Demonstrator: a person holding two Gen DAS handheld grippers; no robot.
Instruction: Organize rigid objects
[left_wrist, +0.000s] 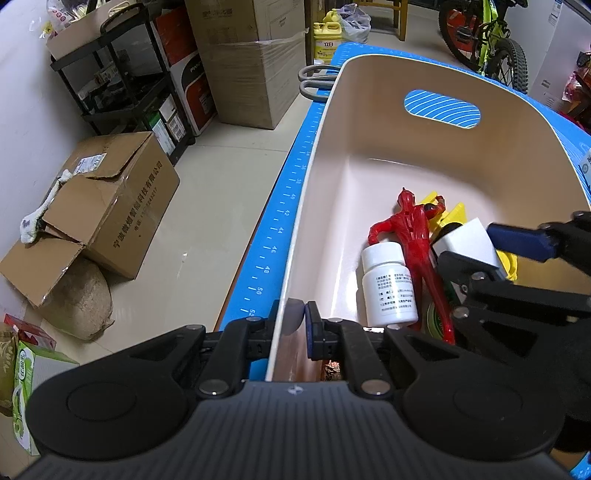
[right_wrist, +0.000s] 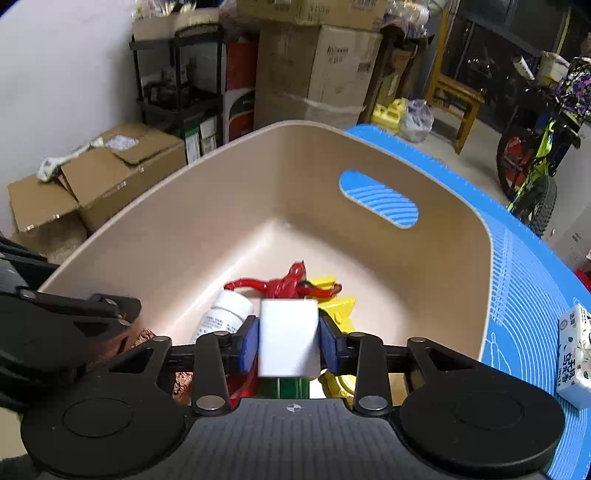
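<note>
Blue ruled mat (left_wrist: 284, 206) spread under everything; set on it, a big beige bin (left_wrist: 369, 110) with an oval handle slot in its far wall, mat stripes showing through the slot. Off past the mat's edge on the tiled floor, torn cardboard boxes (left_wrist: 110, 206); farther back, a bicycle (left_wrist: 487, 40) in neon yellow and black.

Clamped narrow on the bin's near wall, the left gripper (left_wrist: 291, 319): one pad outside, one inside, the rim pinched between them. Reaching into the bin from the other side, the right gripper (right_wrist: 289, 332), pointed steeply down; jaws parted about as wide as the white block (right_wrist: 288, 347) between them, blue pads just beside its two sides with no clear press, the block's edges smeared while the pads look sharp.

On the bin floor, bunched toward the near end: a red toy figure (left_wrist: 410, 229) lying flat with arms out; a white pill bottle (left_wrist: 389, 288) on its side, touching the figure; a yellow plastic toy (left_wrist: 454, 214) partly under the figure and the block.

Outside the bin on the mat: a small tissue pack (right_wrist: 576, 354) near the right gripper's side; grey scissor handles (left_wrist: 314, 79) peeking out beside the far corner, blades hidden behind the bin.
</note>
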